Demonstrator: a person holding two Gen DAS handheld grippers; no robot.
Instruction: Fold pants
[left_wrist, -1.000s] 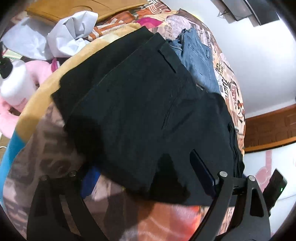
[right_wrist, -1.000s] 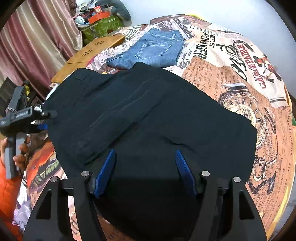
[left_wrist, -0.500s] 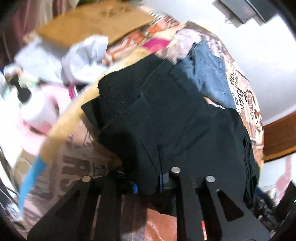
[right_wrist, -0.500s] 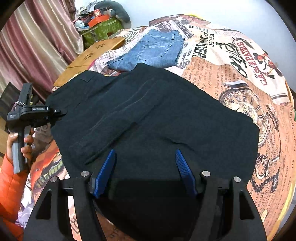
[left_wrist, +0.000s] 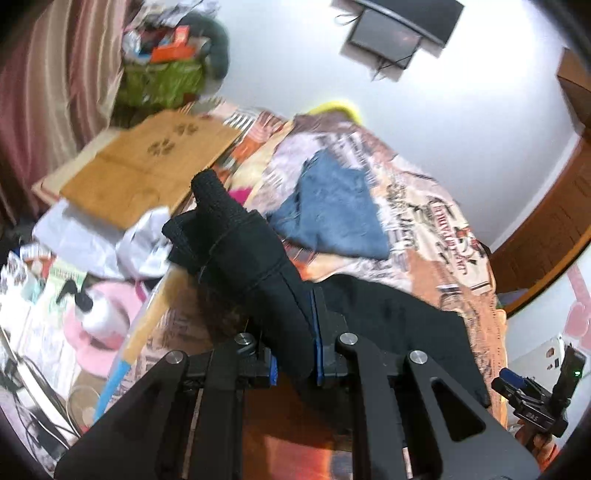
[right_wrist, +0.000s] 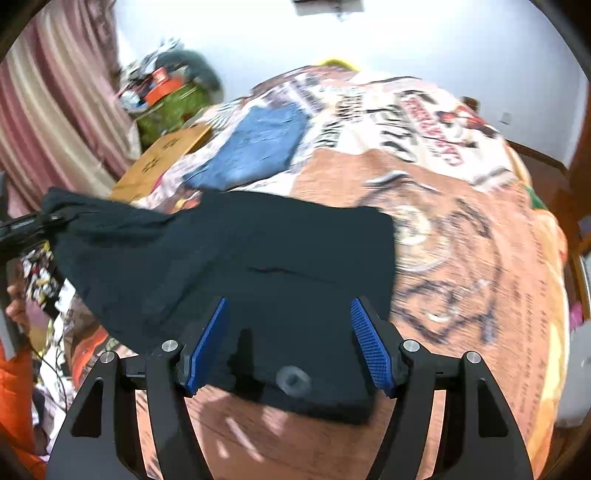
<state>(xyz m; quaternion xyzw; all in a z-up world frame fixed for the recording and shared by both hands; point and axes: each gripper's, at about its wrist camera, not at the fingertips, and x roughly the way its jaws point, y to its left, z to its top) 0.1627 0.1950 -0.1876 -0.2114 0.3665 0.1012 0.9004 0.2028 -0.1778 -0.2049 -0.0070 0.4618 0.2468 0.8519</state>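
On the bed, black pants, one corner lifted at 9 o'clock, clamped by left gripper; right gripper fingers wide, holding nothing; bedspread lettering blurred, unreadable; folded jeans at 12 o'clock.

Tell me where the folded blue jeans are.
The blue jeans lie on the printed bedspread beyond the black pants, toward the wall, beside the wooden board on the left in the right-wrist view.

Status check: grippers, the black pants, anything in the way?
Left gripper shut on black pants, one end raised. Right gripper open over them. Folded jeans lie beyond, apart.
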